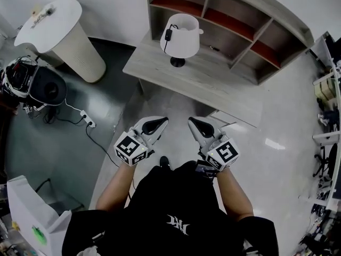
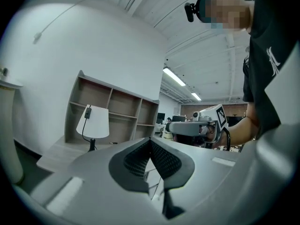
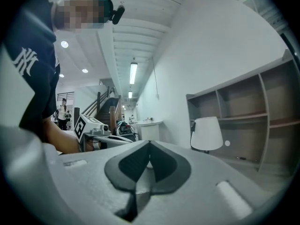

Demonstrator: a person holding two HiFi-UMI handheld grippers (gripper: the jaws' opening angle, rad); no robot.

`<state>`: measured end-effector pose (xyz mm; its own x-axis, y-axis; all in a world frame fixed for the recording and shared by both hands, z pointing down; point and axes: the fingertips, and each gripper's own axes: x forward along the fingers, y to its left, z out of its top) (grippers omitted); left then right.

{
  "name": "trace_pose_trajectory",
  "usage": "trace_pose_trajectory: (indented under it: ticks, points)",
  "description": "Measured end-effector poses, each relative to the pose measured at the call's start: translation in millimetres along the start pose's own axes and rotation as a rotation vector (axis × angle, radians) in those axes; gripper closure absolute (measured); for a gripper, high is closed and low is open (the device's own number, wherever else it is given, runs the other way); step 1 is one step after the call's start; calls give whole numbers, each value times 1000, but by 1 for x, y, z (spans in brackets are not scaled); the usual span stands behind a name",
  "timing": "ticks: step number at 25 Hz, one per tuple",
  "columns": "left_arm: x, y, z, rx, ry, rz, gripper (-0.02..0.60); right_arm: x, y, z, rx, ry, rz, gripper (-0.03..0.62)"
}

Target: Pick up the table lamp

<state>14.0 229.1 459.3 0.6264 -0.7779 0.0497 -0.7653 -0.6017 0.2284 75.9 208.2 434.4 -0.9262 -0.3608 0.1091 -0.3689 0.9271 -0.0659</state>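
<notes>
Head view: the table lamp (image 1: pixel 181 36) stands upright on the desk (image 1: pixel 213 84) at twelve o'clock, well apart from the left gripper (image 1: pixel 161 121) and right gripper (image 1: pixel 193 122), both clenched on nothing.

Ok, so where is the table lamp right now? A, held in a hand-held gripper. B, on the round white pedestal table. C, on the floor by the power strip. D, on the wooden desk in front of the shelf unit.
D: the table lamp stands upright on the wooden desk before the shelf unit, apart from the left hand-held gripper and right hand-held gripper.
</notes>
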Motion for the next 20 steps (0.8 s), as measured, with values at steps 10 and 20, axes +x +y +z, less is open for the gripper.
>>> trace_pose_trajectory:
  ticks: [10, 20]
  points:
    - [37, 65, 11, -15, 5, 15, 581, 41, -60, -3, 19, 10, -1, 589]
    - [89, 133, 19, -47, 28, 61, 581, 85, -137, -5, 55, 3, 41, 589]
